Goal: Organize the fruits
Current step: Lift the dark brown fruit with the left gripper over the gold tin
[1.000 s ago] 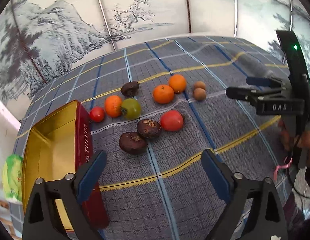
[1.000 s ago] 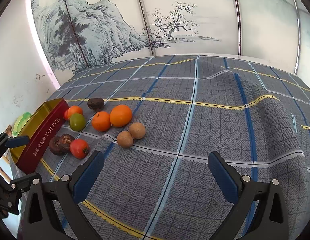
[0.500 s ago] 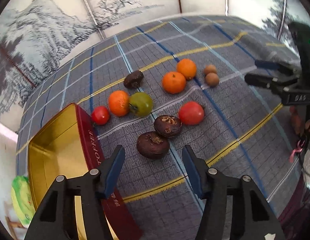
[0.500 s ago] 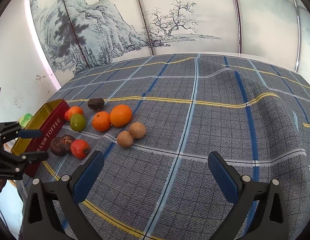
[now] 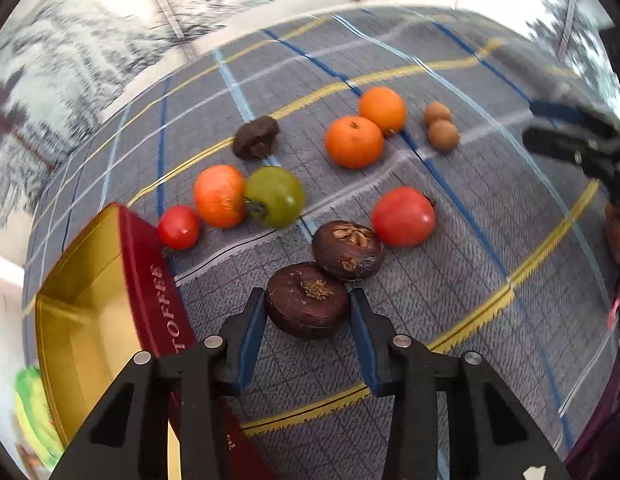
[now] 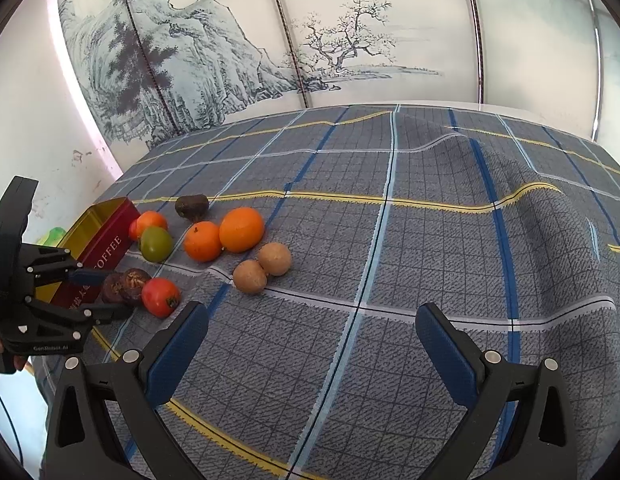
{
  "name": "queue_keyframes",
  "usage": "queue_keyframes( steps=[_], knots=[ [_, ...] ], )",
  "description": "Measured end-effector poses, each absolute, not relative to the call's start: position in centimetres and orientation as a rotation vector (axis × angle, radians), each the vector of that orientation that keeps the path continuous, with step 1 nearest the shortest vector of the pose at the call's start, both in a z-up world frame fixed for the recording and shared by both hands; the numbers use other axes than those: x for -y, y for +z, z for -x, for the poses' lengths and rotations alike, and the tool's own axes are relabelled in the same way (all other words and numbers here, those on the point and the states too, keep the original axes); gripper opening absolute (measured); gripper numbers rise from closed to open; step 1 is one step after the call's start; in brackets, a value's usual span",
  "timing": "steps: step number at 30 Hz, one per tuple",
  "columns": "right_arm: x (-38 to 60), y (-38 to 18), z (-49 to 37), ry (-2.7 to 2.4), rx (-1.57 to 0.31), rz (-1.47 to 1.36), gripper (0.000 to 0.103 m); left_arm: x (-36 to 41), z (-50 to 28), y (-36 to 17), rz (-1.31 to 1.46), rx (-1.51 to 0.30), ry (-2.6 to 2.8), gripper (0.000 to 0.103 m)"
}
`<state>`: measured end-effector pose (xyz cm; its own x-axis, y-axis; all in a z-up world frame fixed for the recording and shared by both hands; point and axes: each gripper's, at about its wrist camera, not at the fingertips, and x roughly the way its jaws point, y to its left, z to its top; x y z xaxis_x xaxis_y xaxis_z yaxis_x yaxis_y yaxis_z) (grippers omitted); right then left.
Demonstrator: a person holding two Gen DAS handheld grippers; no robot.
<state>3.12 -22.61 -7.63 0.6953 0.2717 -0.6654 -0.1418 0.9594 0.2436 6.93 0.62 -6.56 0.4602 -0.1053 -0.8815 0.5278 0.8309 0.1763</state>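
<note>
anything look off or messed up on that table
The plaid tablecloth is not flat: it humps into ridges toward the far right and wrinkles near the two small brown fruits. The fruits lie loose on the cloth, none in the red toffee tin. Nothing looks spilled or broken.
</note>
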Motion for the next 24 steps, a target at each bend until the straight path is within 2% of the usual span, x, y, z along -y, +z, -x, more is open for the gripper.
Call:
queue_keyframes(
  steps=[8,24],
  knots=[
    [22.2,-8.0,-3.2,0.231,-0.787,-0.174,0.103,-2.2,-3.5,-3.6,-0.253,-0.951,-0.324,0.037],
    [22.0,-8.3,-3.8,0.214,-0.816,-0.159,0.103,-3.5,-1.0,-1.0,-0.162,-0.892,-0.242,0.038]
  ],
)
